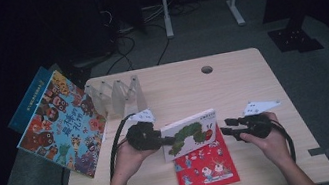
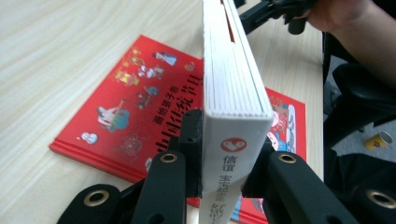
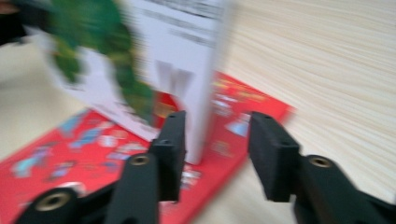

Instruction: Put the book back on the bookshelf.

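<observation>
Jaws of the left gripper (image 2: 219, 163) press on both faces of a white caterpillar book (image 2: 236, 88), clamping it at one edge so that it stands upright on edge, its page block running straight away from the gripper. In the high view the same left gripper (image 1: 163, 141) sits at the book's left end, and the white caterpillar book (image 1: 191, 136) stretches from it toward the other hand.

Beneath the held book, just past the left gripper's jaws, a red picture book (image 2: 126, 121) lies flat on the wooden table (image 2: 56, 60); the white book's lower edge is over it, though whether it touches cannot be told.

At the far end of the white book is the right gripper (image 3: 215, 149), its jaws parted about halfway. One pad lies close against the book's cover, the other stands clear of it, so the book's corner is between the jaws without being pinched. The red picture book (image 3: 93, 140) lies directly under and ahead of this gripper.

Farther off, beyond the left gripper, stand a clear zigzag rack (image 1: 117, 95) and a colourful monster book (image 1: 61, 125) leaning at the table's edge.
</observation>
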`<state>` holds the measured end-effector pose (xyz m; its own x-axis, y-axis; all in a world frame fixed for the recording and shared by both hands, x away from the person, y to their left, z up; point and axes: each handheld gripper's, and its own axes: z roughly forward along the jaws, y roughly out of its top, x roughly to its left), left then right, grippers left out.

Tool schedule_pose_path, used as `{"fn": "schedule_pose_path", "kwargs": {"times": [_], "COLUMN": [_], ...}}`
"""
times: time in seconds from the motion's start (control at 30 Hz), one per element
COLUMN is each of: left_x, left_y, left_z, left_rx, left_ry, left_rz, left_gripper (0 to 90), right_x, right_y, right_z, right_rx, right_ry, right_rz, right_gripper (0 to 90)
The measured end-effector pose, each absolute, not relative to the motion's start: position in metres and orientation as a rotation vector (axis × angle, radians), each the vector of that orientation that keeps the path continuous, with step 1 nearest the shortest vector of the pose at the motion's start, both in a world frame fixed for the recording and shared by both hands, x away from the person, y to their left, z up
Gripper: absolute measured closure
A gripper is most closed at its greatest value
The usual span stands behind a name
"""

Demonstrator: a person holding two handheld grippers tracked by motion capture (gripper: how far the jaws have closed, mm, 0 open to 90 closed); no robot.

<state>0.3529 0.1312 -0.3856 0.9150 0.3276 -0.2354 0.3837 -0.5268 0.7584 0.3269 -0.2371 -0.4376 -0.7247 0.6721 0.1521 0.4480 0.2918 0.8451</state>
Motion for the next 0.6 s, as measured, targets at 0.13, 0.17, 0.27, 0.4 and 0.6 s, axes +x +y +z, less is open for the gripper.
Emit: {"fn": "schedule_pose_path", "kwargs": {"times": [0.13,0.17,0.27,0.4,0.6], "left_x": [0.353,0.353,0.352,0.352,0.352], "left_y": [0.135,0.136,0.140,0.147,0.160], "left_z": [-0.382,-0.381,-0.377,-0.372,-0.366], "left_rx": [2.138,2.143,2.128,2.115,2.089], "left_ry": [0.518,0.522,0.524,0.538,0.566], "left_rz": [-0.067,-0.068,-0.057,-0.052,-0.031], "left_gripper": [74.8,74.8,74.9,74.8,74.8], "right_x": [0.341,0.344,0.352,0.362,0.371], "right_y": [-0.254,-0.258,-0.265,-0.274,-0.280], "right_z": [-0.450,-0.453,-0.463,-0.473,-0.485], "right_rx": [1.148,1.171,1.237,1.299,1.348], "right_ry": [2.246,2.234,2.193,2.150,2.141], "right_rz": [1.305,1.284,1.210,1.132,1.036], "right_gripper": [44.1,43.8,41.5,38.6,35.3]}}
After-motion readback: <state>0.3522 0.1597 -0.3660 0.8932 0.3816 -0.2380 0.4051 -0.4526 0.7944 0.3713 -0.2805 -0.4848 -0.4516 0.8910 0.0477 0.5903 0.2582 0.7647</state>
